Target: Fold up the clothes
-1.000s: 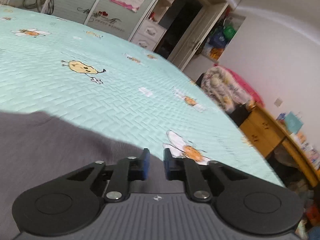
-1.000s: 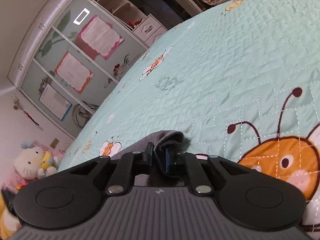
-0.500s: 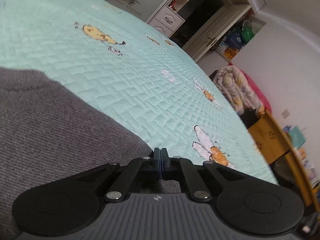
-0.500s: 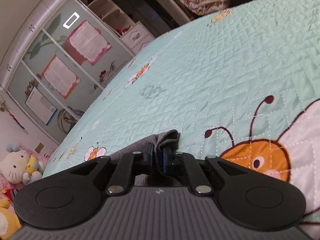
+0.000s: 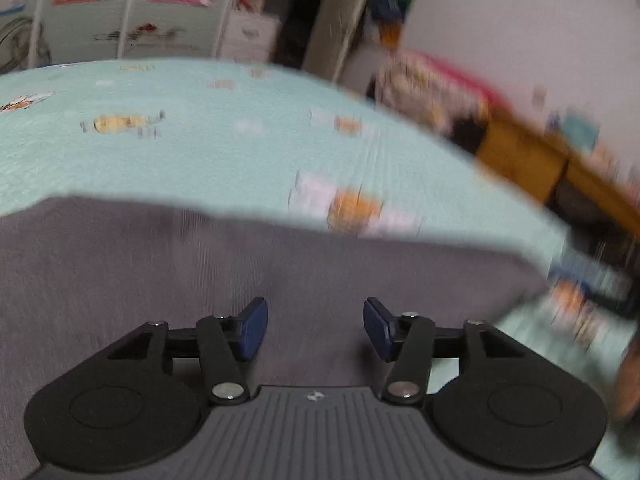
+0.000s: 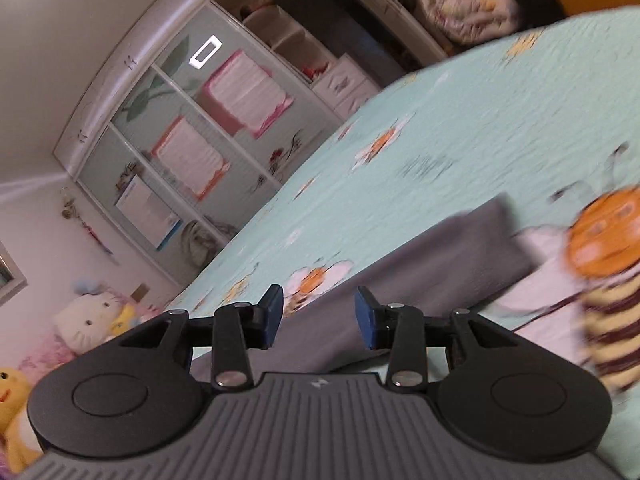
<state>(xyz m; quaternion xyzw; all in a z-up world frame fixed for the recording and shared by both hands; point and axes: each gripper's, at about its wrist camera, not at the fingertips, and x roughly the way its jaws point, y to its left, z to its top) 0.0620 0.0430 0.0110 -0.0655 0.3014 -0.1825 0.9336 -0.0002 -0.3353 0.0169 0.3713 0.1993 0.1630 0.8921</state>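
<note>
A grey knitted garment (image 5: 168, 272) lies flat on the mint bedspread (image 5: 208, 152) and fills the lower half of the left wrist view. My left gripper (image 5: 315, 329) hovers over it, jaws opening, nothing pinched between the blue pads (image 5: 251, 330). In the right wrist view the same grey garment (image 6: 432, 268) shows as a folded strip running toward a big bee print. My right gripper (image 6: 319, 318) sits at its near end with jaws opening and the cloth lying below them, not gripped. Both views are blurred by motion.
A wardrobe with drawers and posters (image 6: 208, 120) stands beyond the bed. Plush toys (image 6: 86, 320) sit at the left. A bundled quilt (image 5: 432, 96) and a wooden desk (image 5: 532, 160) lie past the bed's right edge.
Both grippers were shut on the grey cloth half a second ago; both have let go and opened. Both hands have pulled back, so more of the garment shows.
</note>
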